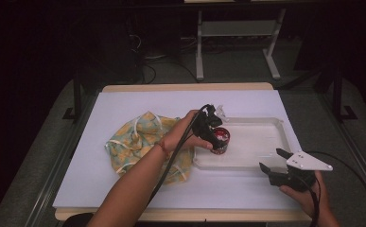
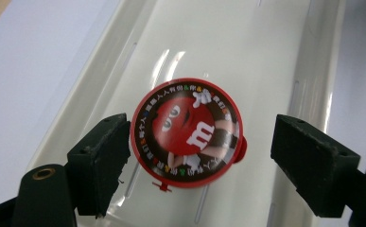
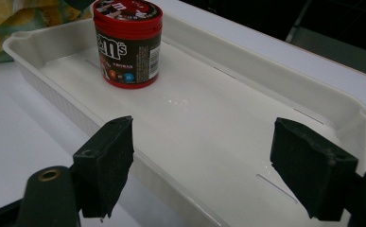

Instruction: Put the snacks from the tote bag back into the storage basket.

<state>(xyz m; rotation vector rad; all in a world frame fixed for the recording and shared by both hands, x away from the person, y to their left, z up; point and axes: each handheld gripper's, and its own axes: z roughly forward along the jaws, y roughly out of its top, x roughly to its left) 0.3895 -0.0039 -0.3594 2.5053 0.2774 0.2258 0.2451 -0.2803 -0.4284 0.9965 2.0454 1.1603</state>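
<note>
The high view looks forward and down on the whole desk (image 1: 124, 189). The left gripper view looks steeply down, very near the tray (image 2: 284, 56). The right gripper view faces along it from its right end. All share the tray.

Room dim, dark toward the back and both sides. Table (image 1: 124, 101) has a pale wooden edge and a white sheet (image 1: 119, 179) covering most of its top. Grey carpeted floor (image 1: 237, 66) around it. Behind the table, a white metal stand (image 1: 204, 47) with two splayed legs. Black cables (image 1: 147, 71) lie on the floor near dark equipment at back left.
</note>
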